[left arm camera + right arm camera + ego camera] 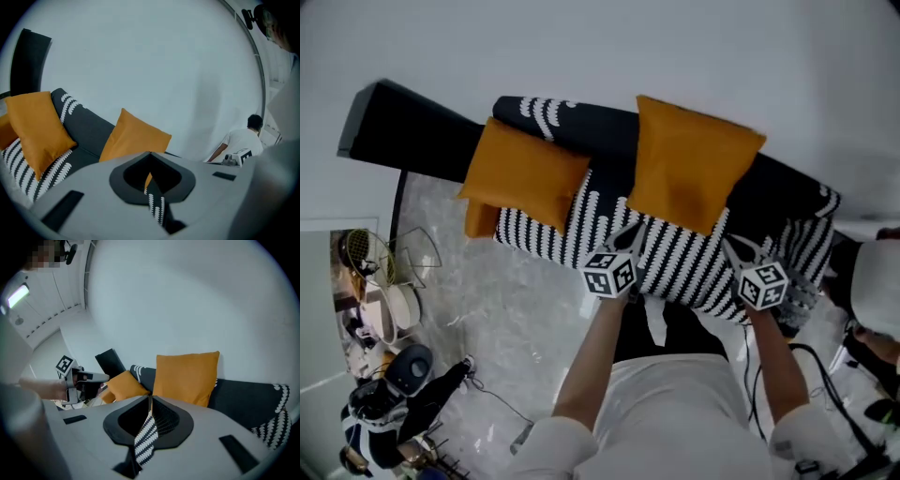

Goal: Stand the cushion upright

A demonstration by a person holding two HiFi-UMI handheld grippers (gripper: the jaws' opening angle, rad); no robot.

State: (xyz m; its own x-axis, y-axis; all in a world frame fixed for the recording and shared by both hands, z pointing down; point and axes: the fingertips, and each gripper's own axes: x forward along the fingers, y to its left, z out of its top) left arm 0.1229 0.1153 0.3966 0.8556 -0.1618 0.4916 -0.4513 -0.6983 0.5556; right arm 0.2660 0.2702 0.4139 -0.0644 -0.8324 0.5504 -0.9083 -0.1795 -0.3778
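A: Head view?
B: From above, steeply down, close over the striped cushion (pixel 675 267).
A: Gripper views?
B: Each low, along its own jaws toward 12 o'clock; both share the orange cushion (pixel 133 138) and wall (pixel 154 61).

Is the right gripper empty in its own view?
No: the right gripper is shut on a fold of black-and-white striped fabric, which hangs between its jaws.

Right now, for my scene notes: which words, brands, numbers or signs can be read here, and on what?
No readable words, brands or numbers anywhere.
Left marker cube: black-and-white square pattern, no letters.
Right marker cube: the same kind of pattern, no letters.
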